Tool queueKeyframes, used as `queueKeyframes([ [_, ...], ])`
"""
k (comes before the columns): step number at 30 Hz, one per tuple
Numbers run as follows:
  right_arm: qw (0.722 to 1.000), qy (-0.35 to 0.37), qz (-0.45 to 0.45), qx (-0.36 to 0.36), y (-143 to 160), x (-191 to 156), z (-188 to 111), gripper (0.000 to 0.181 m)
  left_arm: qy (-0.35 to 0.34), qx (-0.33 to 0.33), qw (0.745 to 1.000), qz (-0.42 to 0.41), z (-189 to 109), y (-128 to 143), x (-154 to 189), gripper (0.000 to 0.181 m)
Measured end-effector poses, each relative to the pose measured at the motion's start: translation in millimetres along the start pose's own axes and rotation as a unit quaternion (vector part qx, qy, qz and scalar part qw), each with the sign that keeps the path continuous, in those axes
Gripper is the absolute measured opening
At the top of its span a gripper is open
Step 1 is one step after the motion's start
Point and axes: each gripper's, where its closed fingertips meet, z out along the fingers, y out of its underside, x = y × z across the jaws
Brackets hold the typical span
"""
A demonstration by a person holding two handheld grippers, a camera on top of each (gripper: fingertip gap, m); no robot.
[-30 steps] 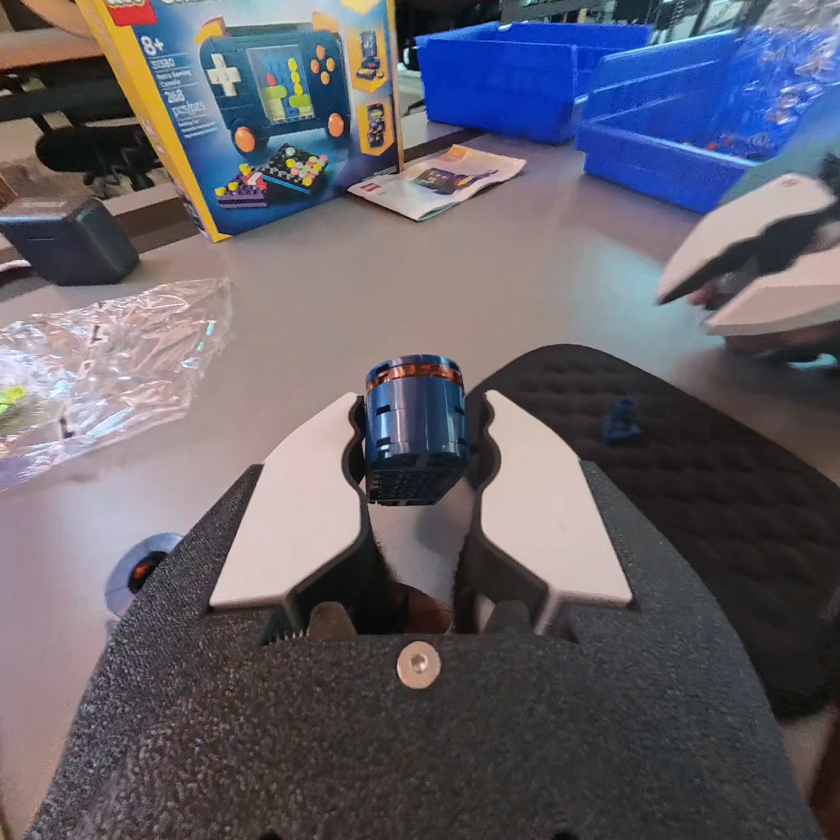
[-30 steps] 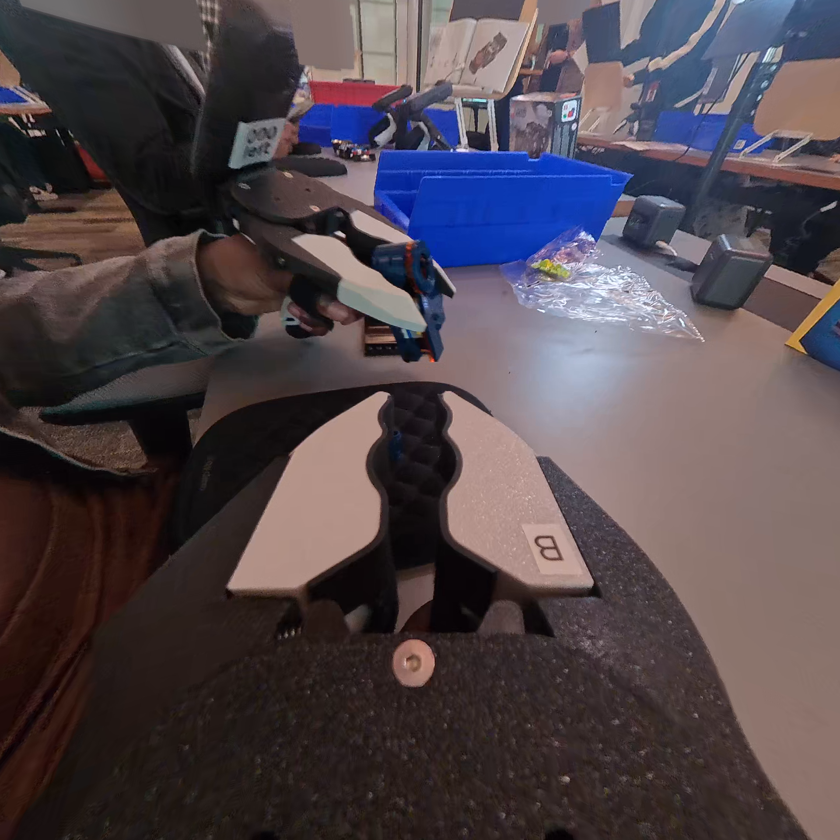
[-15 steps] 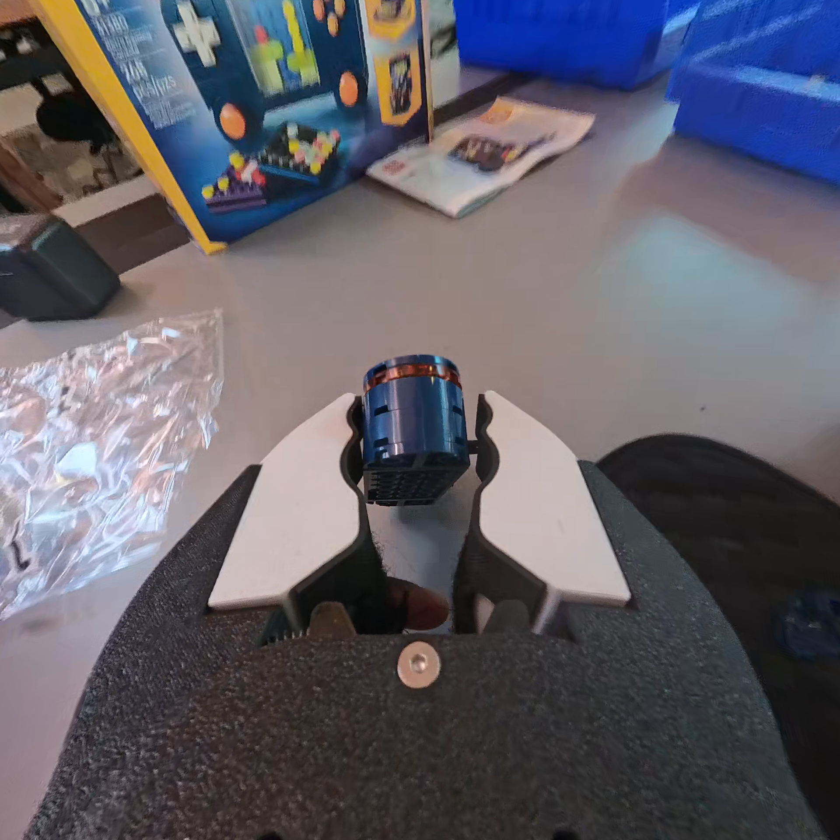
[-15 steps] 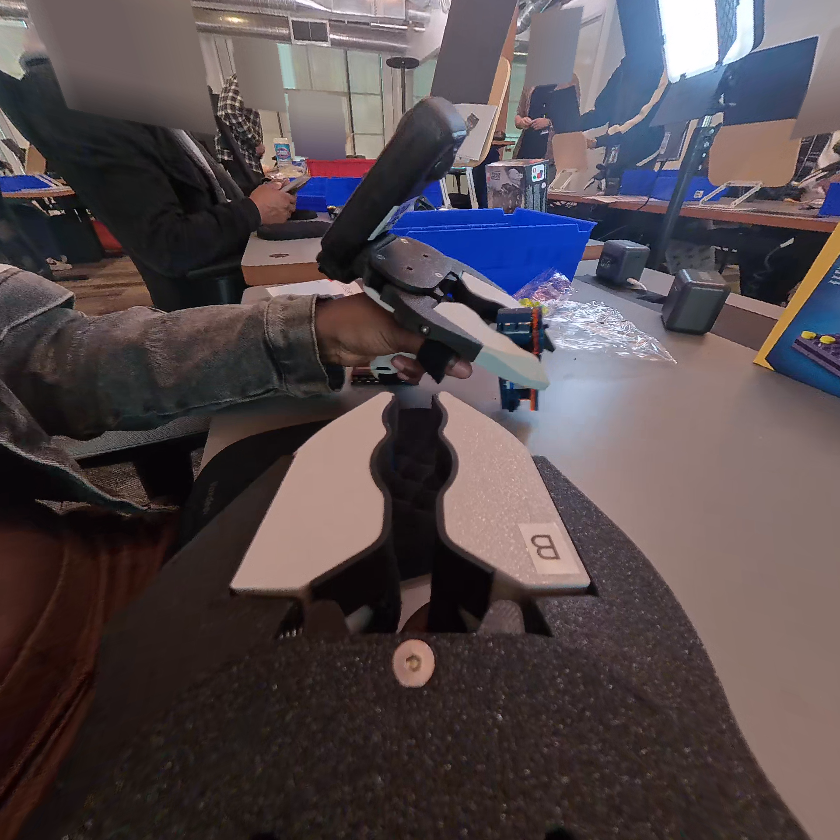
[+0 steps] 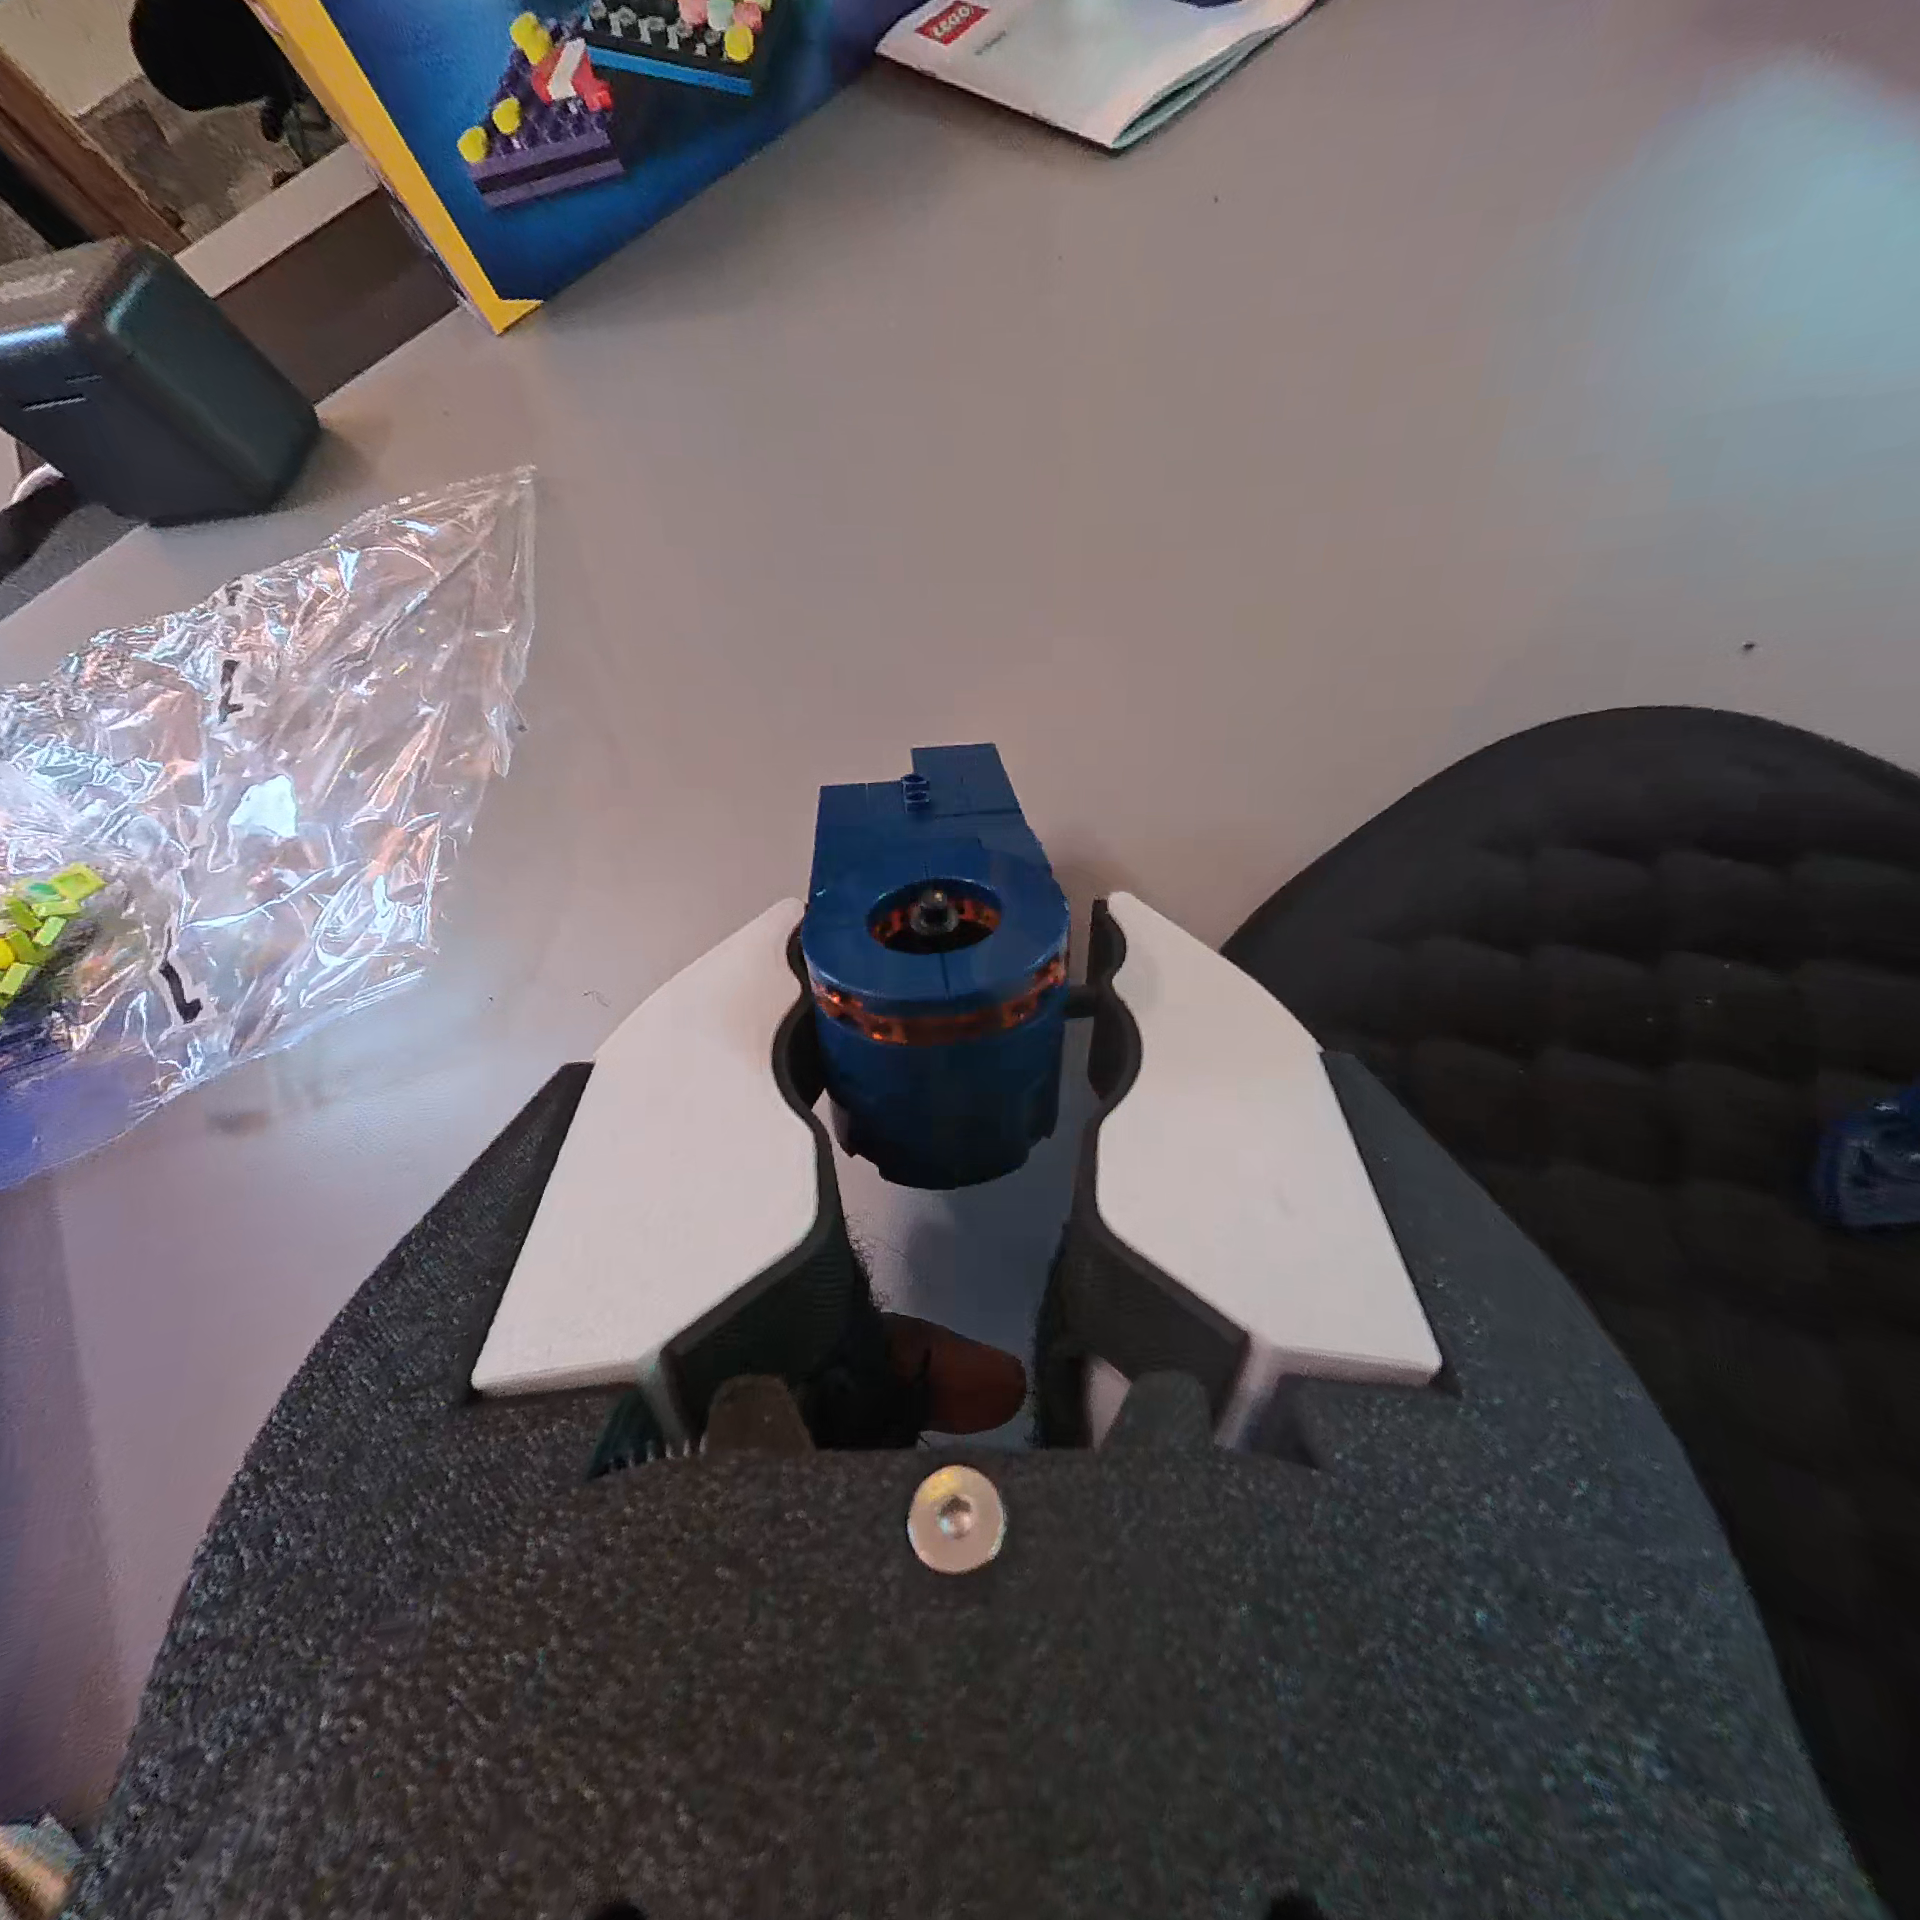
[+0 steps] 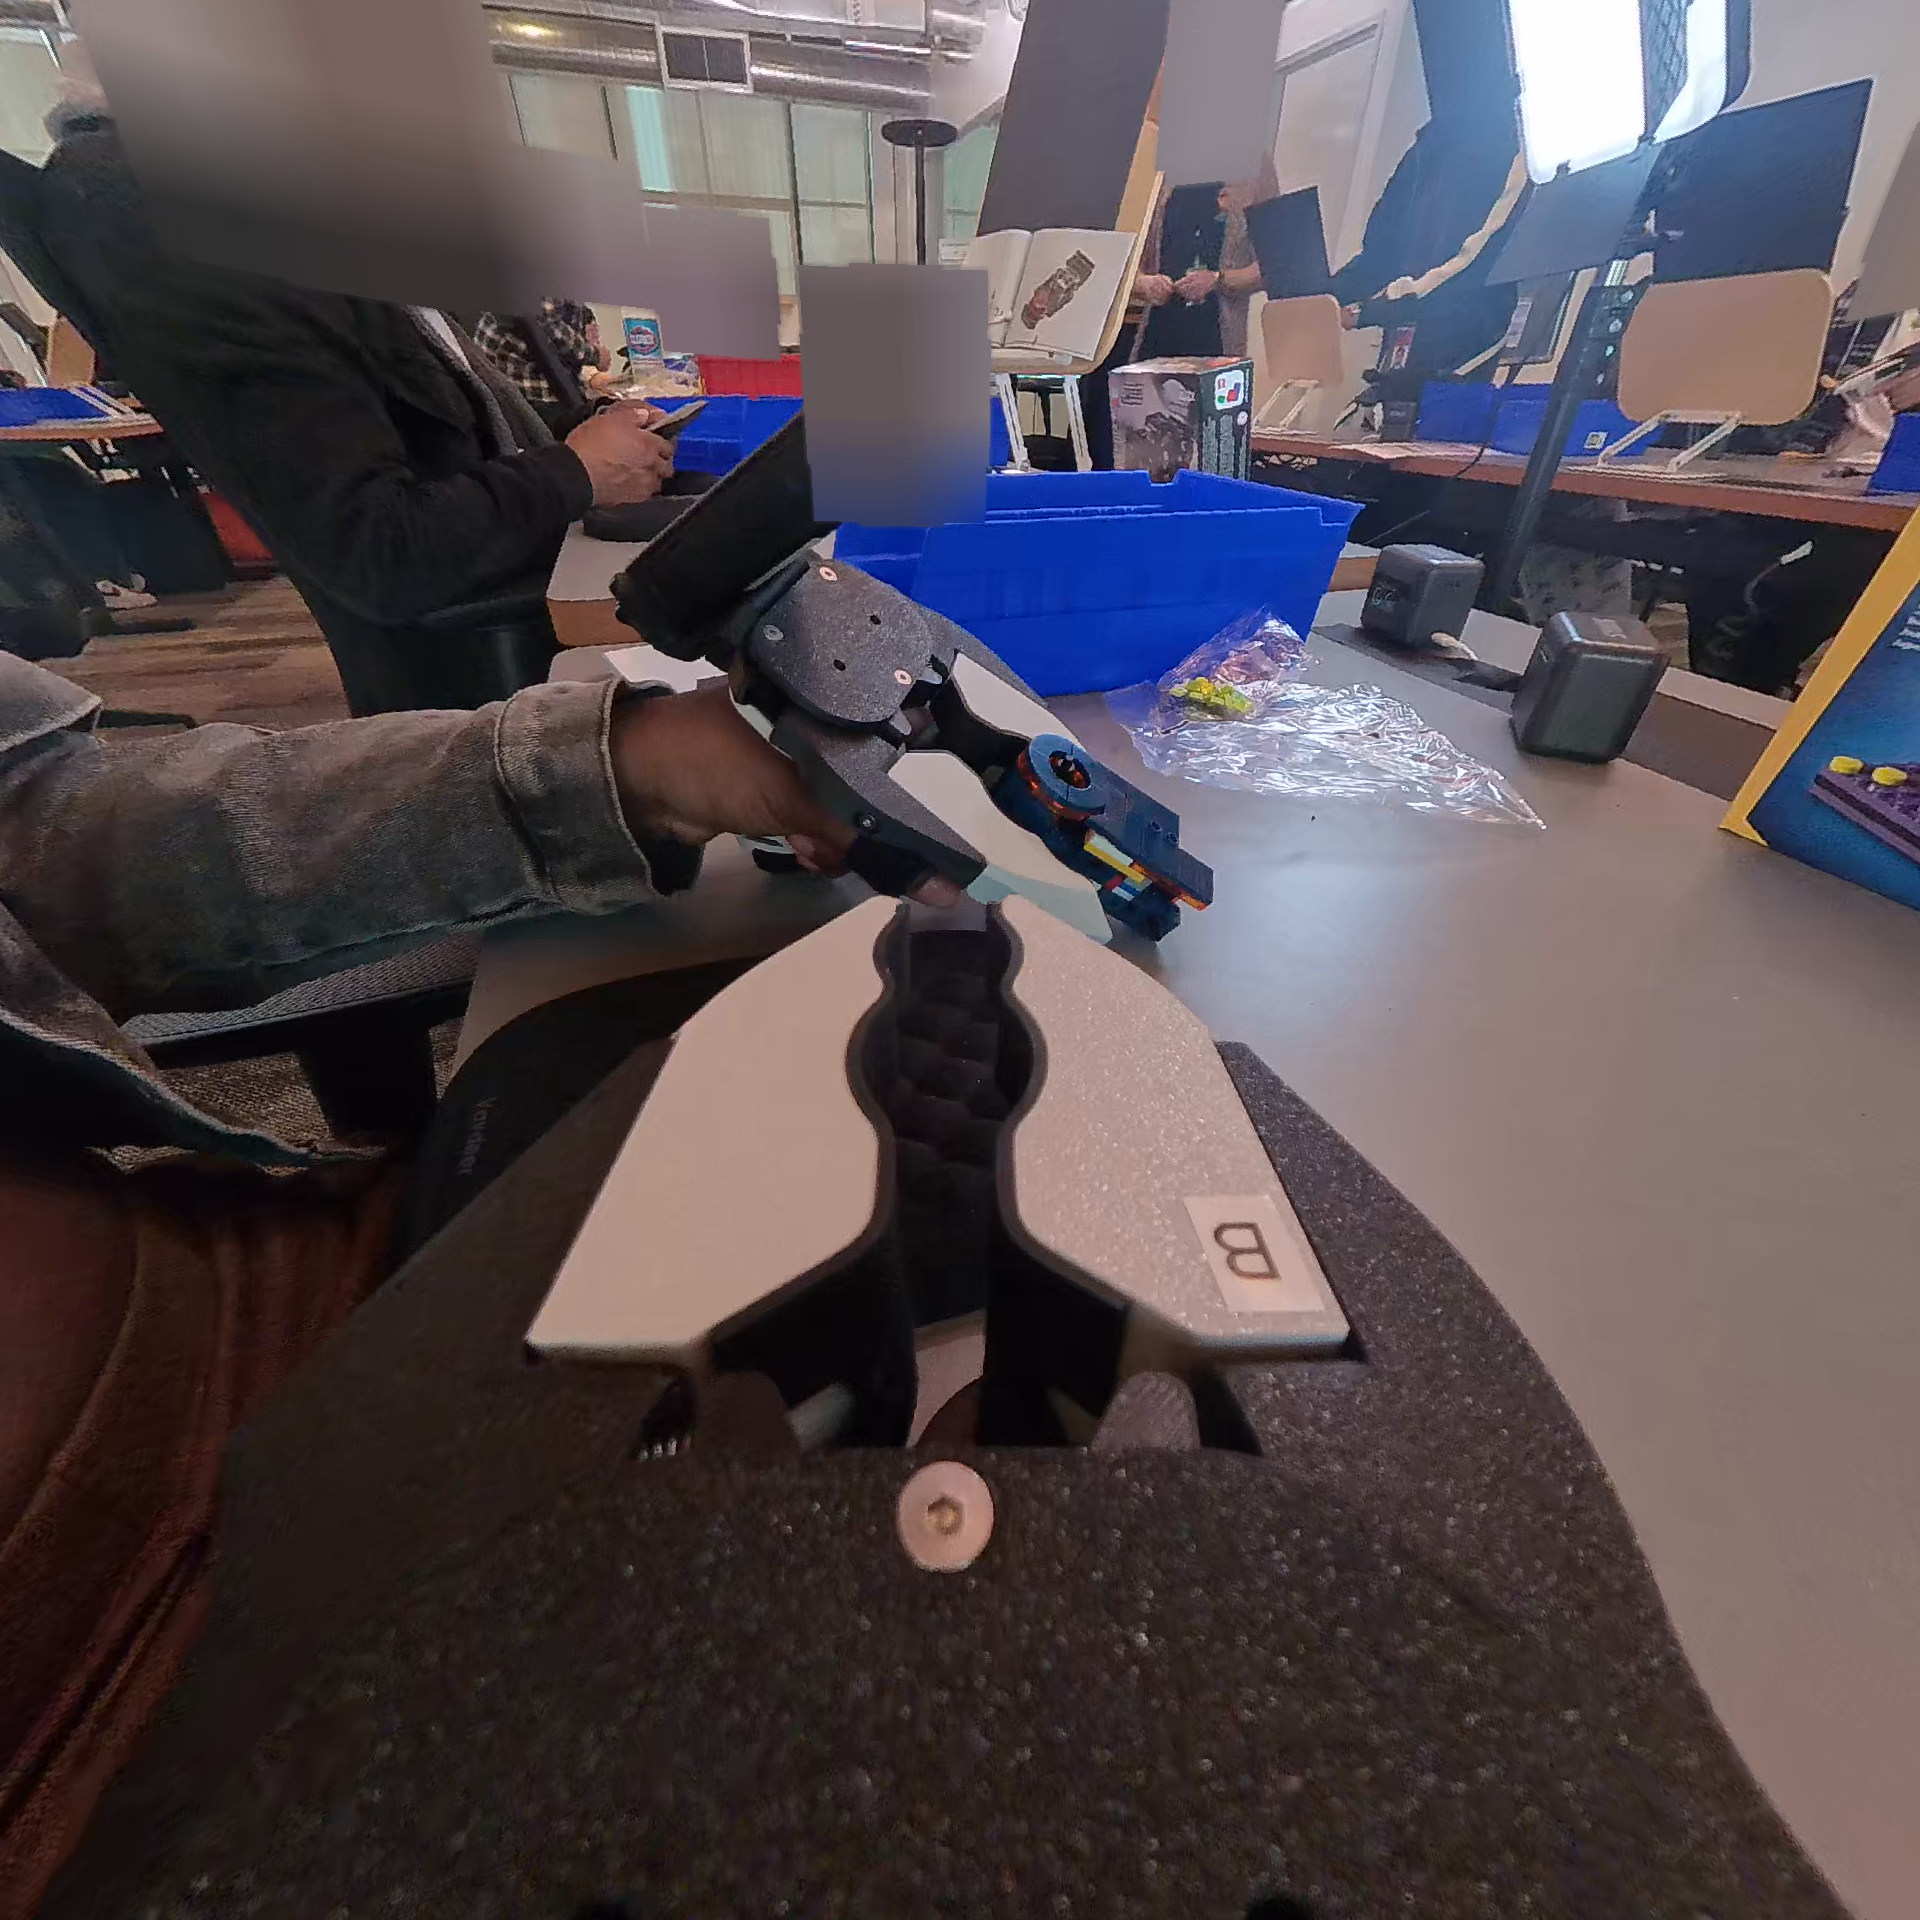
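Left gripper (image 5: 943, 1023) tilted down toward grey table (image 5: 1143, 468), fingers clamped on dark blue brick assembly (image 5: 938, 997). Right gripper (image 6: 948, 920) level over black mat (image 5: 1621, 935), fingers nearly together, holding nothing.

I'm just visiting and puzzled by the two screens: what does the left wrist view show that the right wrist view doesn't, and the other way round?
Only the left wrist view shows the folded paper booklet and a small loose dark blue brick piece on the black quilted mat.

Only the right wrist view shows the empty right tool, its jaws nearly shut, the blue plastic bins, people in the room behind, and the hand holding the left tool.

Both show the dark blue brick model with an orange ring gripped by the left tool, the crinkled clear plastic bag, and the grey table.
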Motion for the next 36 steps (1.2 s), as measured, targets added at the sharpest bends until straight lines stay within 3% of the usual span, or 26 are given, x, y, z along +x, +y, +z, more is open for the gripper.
queueKeyframes([
  [11, 1.000, -0.009, -0.008, -0.007, 1.7, -3.9, 1.4, 0.013, 0.005, -0.024, 1.000, -0.015, -0.6, 8.0, -0.3, 0.056],
  [16, 0.997, -0.053, -0.032, -0.050, 12.4, -18.6, 8.4, 0.021, 0.000, -0.006, 1.000, 0.008, -25.0, -1.9, 1.2, 0.067],
  [23, 0.976, -0.070, -0.039, -0.202, 53.0, -23.8, 28.4, 0.022, 0.182, 0.064, 0.979, 0.064, -74.3, -0.4, 75.5, 0.055],
  [28, 0.971, -0.065, -0.026, -0.229, 60.2, -20.5, 33.4, 0.008, 0.216, 0.098, 0.968, 0.081, -81.5, 10.3, 95.9, 0.052],
  [32, 0.980, -0.047, -0.038, -0.188, 48.4, -17.2, 32.1, 0.008, 0.210, 0.110, 0.968, 0.080, -77.3, 4.1, 102.2, 0.057],
  [36, 0.998, -0.049, 0.025, -0.006, -0.6, -23.3, 22.8, 0.008, 0.198, 0.174, 0.960, 0.094, -82.1, -15.4, 113.2, 0.055],
])
